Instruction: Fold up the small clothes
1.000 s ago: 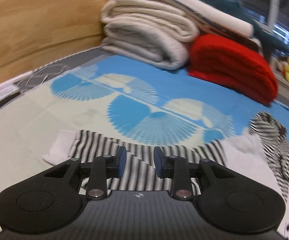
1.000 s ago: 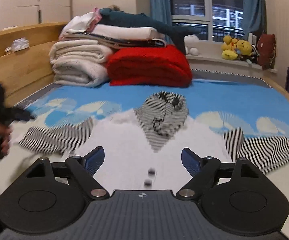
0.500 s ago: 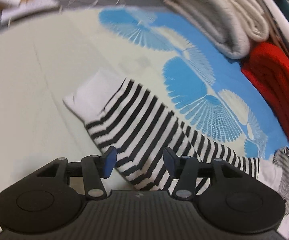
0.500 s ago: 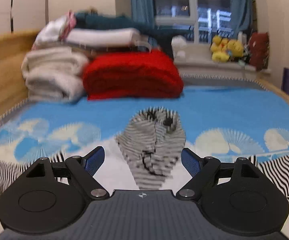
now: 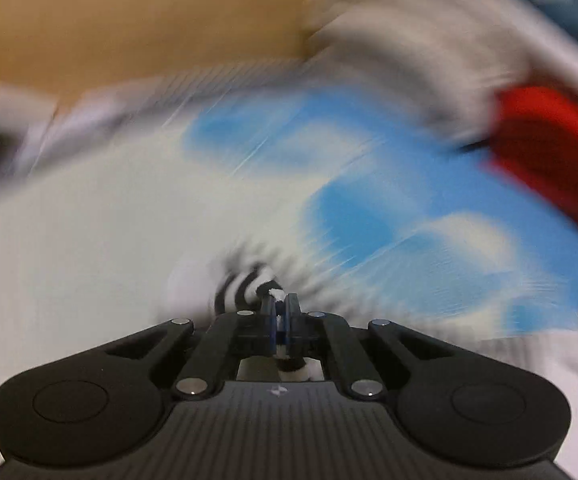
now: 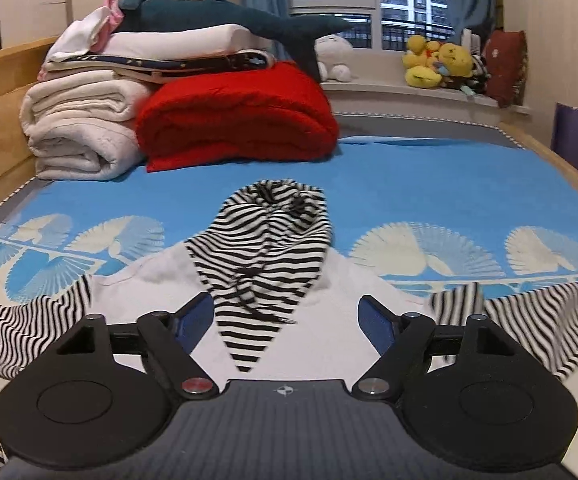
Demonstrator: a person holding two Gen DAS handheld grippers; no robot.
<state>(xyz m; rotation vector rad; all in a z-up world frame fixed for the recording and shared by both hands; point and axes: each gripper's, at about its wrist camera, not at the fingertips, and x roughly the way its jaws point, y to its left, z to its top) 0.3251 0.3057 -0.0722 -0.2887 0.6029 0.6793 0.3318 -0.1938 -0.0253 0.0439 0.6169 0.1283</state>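
Item: 1 small white hooded top [image 6: 329, 320] with striped hood [image 6: 267, 252], lying flat on our blue patterned bed sheet [image 6: 429, 184].

Left gripper [image 5: 280, 307]: we hold it clamped on the striped left sleeve [image 5: 245, 284]; view heavily blurred.

Right gripper [image 6: 287, 316]: we hold it with fingers wide apart above the top's chest, gripping nothing.

Right sleeve [image 6: 529, 320]: spread out sideways.

Background: 1 red blanket [image 6: 237, 120], 1 cream blanket [image 6: 81, 132].

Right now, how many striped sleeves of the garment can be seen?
2: the left striped sleeve lies bunched at the garment's left, the right striped sleeve spread flat at its right.
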